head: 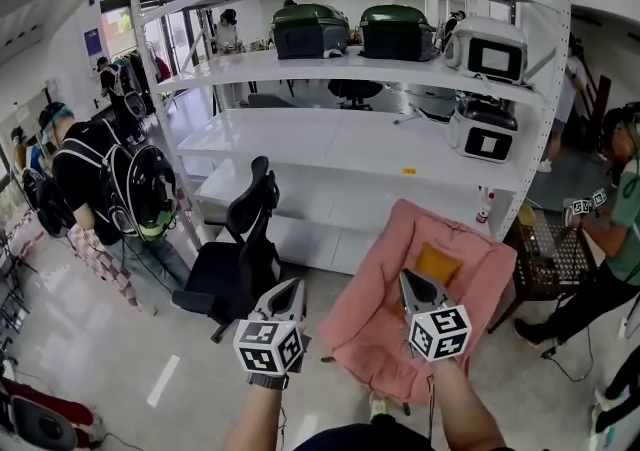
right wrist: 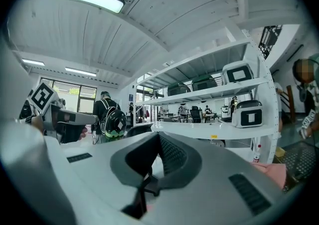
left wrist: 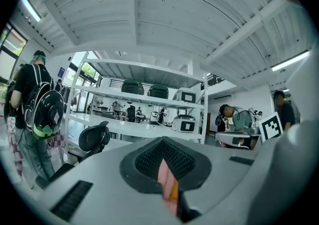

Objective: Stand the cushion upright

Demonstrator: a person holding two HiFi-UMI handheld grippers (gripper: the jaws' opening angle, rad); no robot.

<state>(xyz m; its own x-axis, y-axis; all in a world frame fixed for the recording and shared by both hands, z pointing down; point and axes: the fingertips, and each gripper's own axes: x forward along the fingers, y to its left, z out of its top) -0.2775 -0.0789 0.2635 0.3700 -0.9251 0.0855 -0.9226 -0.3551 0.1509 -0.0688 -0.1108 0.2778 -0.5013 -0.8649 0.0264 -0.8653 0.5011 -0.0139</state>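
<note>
A small orange cushion [head: 437, 265] lies flat against the back of a pink armchair [head: 375, 334] in front of me in the head view. My left gripper [head: 288, 291] hovers left of the chair, level, jaws together and holding nothing. My right gripper [head: 414, 284] hangs over the seat just short of the cushion, also shut and empty. In the left gripper view the left gripper [left wrist: 163, 141] shows only a thin slit, through which a sliver of the cushion [left wrist: 174, 189] and pink fabric appear. In the right gripper view the right gripper [right wrist: 158, 136] is closed, with the pink armchair [right wrist: 271, 171] at the lower right.
A black office chair [head: 240, 259] stands just left of the armchair. White shelving [head: 350, 144] with appliances rises behind both. A dark side table [head: 545, 259] sits to the right, with a person [head: 615, 239] beside it. Another person with a backpack [head: 110, 189] stands at the left.
</note>
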